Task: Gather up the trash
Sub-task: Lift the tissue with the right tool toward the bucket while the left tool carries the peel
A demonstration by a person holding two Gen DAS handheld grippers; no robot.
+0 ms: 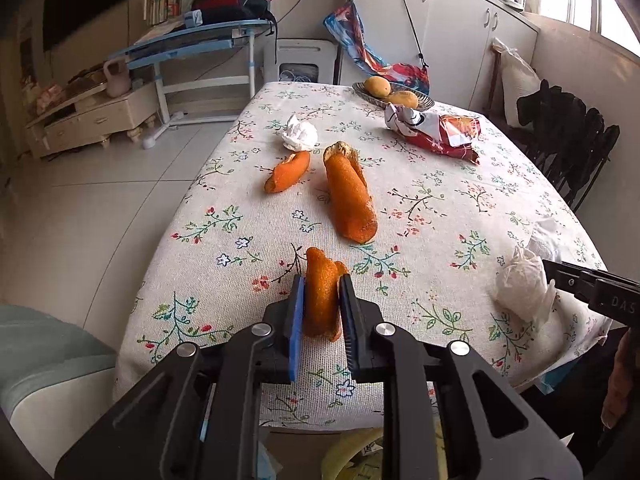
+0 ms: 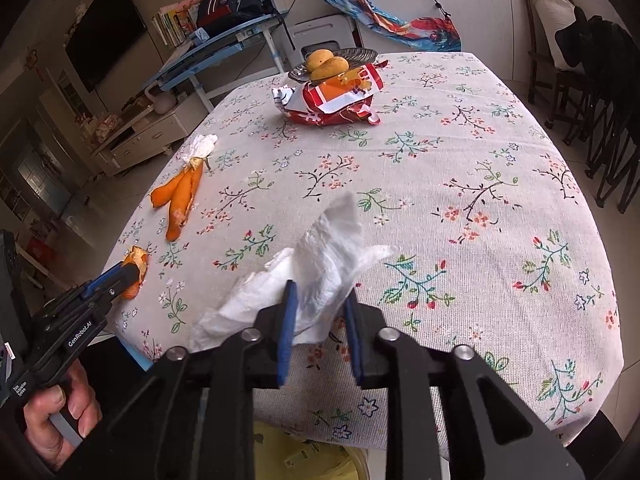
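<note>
My left gripper (image 1: pixel 322 292) is shut on an orange peel (image 1: pixel 320 300) near the table's front edge; it also shows in the right wrist view (image 2: pixel 134 270). Two more orange peels (image 1: pixel 352 196) (image 1: pixel 288 172) and a crumpled white tissue (image 1: pixel 299 134) lie further back. My right gripper (image 2: pixel 320 300) is shut on a crumpled white tissue (image 2: pixel 316 252), also seen in the left wrist view (image 1: pixel 520 284). A red and white snack wrapper (image 1: pixel 436 132) lies at the back.
A dish with two mangoes (image 1: pixel 392 92) stands at the table's far edge. The floral tablecloth (image 1: pixel 440 208) covers the table. Dark chairs (image 1: pixel 572 148) stand on the right. A yellow bag (image 2: pixel 304 456) shows below the front edge.
</note>
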